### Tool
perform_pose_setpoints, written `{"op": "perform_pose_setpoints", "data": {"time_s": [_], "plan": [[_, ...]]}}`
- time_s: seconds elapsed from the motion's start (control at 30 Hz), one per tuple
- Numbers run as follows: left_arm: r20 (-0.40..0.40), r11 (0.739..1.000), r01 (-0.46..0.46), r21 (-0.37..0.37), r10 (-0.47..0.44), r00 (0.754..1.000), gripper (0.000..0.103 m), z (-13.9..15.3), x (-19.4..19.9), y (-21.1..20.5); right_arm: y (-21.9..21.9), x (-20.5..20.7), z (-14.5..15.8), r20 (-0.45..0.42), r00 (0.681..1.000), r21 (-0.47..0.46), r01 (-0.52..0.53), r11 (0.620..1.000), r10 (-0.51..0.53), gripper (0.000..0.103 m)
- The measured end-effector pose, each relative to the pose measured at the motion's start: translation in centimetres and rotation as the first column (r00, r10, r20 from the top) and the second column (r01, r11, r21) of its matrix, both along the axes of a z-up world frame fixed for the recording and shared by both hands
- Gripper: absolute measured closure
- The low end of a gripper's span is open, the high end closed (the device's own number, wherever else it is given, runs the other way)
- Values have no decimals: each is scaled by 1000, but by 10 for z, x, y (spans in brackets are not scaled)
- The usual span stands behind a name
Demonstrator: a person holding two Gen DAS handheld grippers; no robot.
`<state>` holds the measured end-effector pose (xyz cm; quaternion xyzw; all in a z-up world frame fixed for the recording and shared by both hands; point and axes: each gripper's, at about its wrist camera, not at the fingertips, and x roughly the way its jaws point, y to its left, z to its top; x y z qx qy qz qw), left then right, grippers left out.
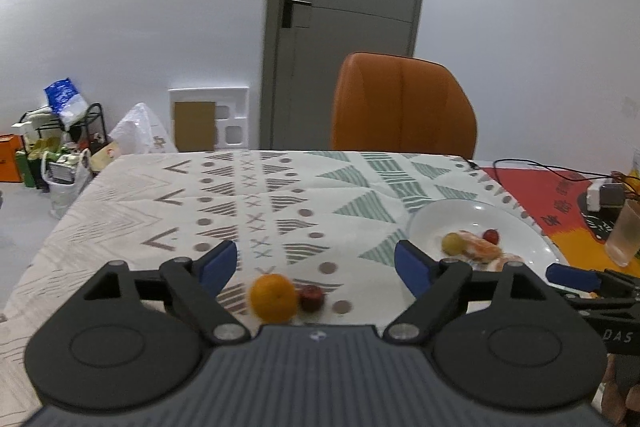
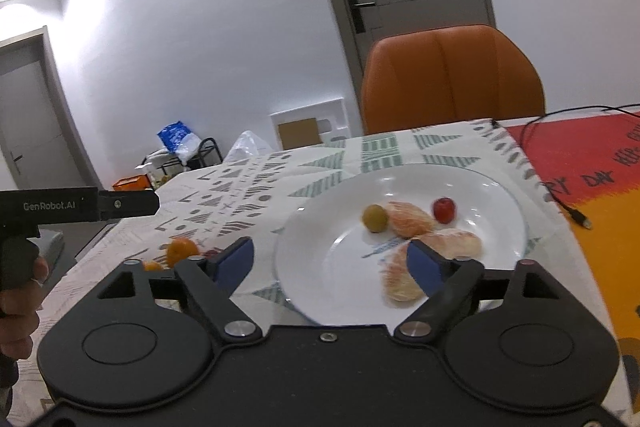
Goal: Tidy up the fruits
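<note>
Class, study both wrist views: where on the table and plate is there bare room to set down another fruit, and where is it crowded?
Free: the patterned cloth from the far edge by the orange chair to the whole orange, and the plate's far and left side. Crowded: mid-plate, where the green grape, red fruit and peeled segments cluster.

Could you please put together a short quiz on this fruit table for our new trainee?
1. True or false: the orange lies on the white plate.
2. Which lies on the plate: A) a green grape B) a banana?
3. Is the left gripper or the right gripper holding anything?

Key: 1 false, it lies on the tablecloth. 2 A. 3 no, both stand open and empty.
</note>
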<state>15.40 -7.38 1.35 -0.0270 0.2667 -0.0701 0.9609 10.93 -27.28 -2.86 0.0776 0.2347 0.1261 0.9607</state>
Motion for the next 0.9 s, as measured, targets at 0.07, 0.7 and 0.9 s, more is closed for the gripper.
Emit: {"op": "perform_pose_setpoints", "data": {"time_s": [0.07, 0.7, 0.9], "plan": [[0, 1000, -20, -1, 20, 1000, 18, 0, -2, 8, 7, 1, 1, 3, 1000, -3, -14, 1000, 14, 14], [-45, 992, -114, -48, 112, 993, 18, -22, -16, 58, 59, 7, -2, -2, 991, -26, -130, 991, 130, 0], [-72, 988, -134, -77, 129, 989, 21, -34, -17, 69, 75, 10, -4, -15, 986, -32, -168, 985, 168, 1]]}}
